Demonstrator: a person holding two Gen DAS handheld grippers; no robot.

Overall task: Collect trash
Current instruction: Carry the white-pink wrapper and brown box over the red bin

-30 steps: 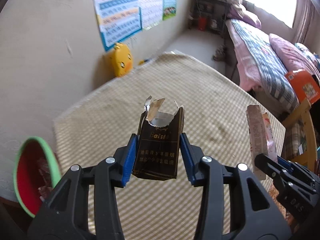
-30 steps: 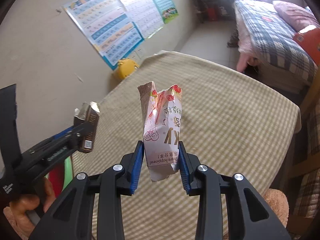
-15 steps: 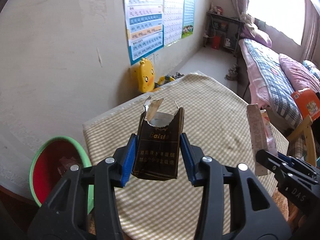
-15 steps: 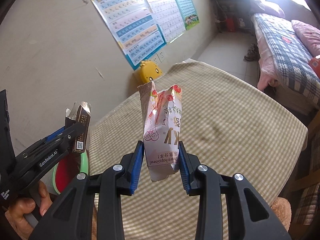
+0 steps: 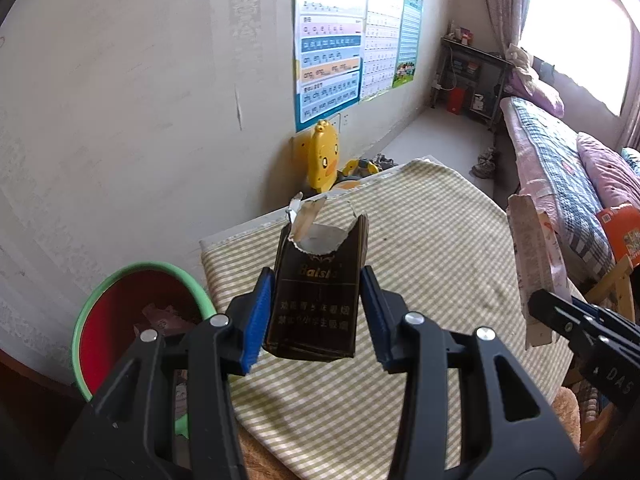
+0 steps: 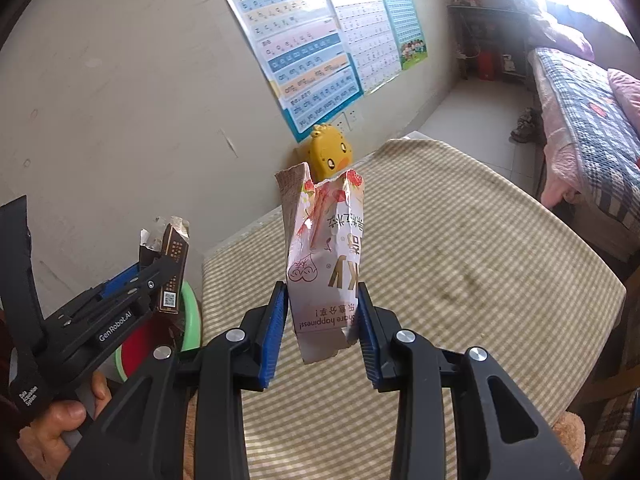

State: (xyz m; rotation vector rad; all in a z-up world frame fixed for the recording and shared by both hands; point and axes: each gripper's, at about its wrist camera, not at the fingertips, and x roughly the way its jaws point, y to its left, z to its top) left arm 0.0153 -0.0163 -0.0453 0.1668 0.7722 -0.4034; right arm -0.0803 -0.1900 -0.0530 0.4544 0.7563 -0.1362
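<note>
Above the checked tablecloth (image 5: 420,264), left gripper (image 5: 318,312) angled downward, blue pads clamped on a torn dark carton (image 5: 318,300) held upright. Right gripper (image 6: 322,316), likewise tilted down, gripped a pink snack wrapper (image 6: 326,248) standing between its pads. Below left, beside the table edge, stood a green-rimmed red bin (image 5: 120,312); a hand (image 6: 60,420) held the left tool's handle.

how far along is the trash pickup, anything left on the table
Done: the checked tablecloth shows no trash, and some wrappers already lie in the red bin. In hand: the left tongs clamp a torn dark box; the right tongs clamp a pink snack wrapper. Left: dropping both into the bin.
</note>
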